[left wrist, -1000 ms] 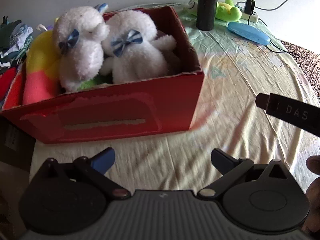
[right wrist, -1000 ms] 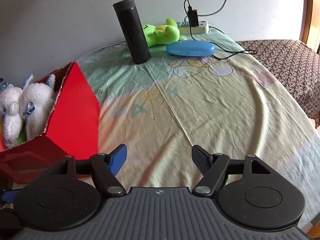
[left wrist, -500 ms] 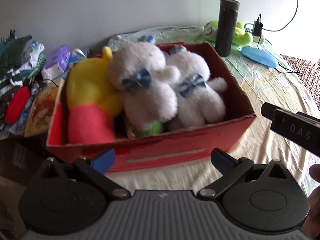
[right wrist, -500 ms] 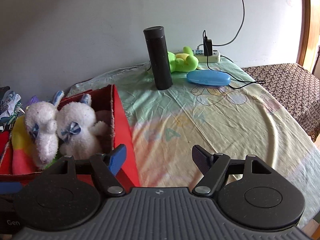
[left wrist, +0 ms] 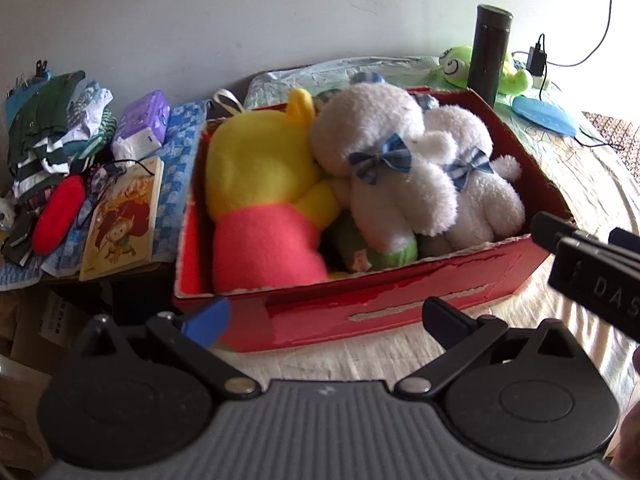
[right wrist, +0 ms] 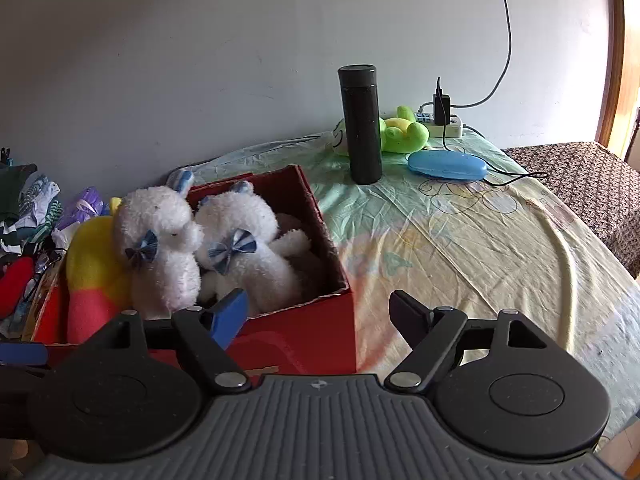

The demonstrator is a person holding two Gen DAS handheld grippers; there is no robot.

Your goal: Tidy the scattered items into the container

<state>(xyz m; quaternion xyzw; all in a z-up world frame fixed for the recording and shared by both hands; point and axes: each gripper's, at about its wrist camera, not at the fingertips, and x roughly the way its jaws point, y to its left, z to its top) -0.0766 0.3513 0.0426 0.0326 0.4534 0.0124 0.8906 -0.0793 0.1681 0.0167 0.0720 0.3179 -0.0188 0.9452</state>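
Red cardboard box holds two white plush toys and a yellow one; both the left hand-held gripper and the right hand-held gripper hover spread apart, empty

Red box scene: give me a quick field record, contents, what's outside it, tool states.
container: red box, open top, on the sheet-covered table
inside: yellow-and-pink plush; two white plush toys with blue bows; a green item beneath them, partly hidden
outside, far end: green plush; black flask, upright; blue case
left tool: open, empty, in front of the box
right tool: open, empty, at the box's near right corner
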